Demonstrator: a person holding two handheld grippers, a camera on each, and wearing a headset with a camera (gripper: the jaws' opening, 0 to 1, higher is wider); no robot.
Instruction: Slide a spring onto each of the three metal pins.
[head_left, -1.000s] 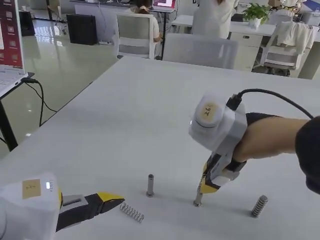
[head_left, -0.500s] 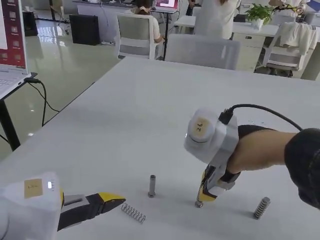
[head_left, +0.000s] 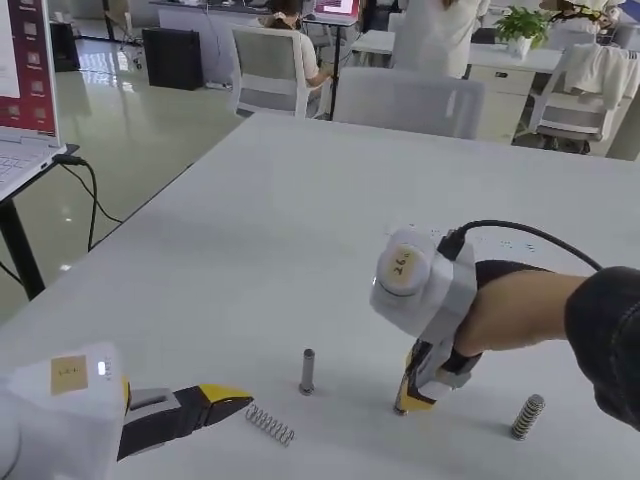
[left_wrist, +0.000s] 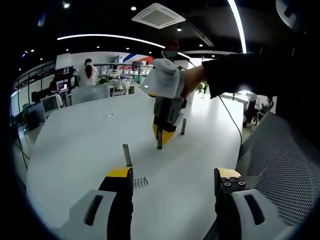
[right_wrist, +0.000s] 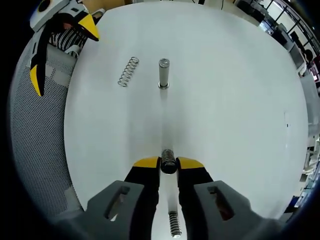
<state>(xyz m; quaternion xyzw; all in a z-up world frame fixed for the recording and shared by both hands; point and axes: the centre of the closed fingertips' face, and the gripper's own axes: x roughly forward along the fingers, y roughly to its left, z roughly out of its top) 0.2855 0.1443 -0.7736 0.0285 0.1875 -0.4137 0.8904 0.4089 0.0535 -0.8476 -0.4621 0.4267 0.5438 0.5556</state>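
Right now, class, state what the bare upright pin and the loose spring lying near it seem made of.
The bare pin looks like steel: smooth grey cylinder, dull sheen. The loose spring is probably steel wire: thin silvery coils, faint glints.

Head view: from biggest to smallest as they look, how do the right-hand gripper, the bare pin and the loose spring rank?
Largest by far: right gripper.
Then loose spring and bare pin, which look about alike; I can't rank them.
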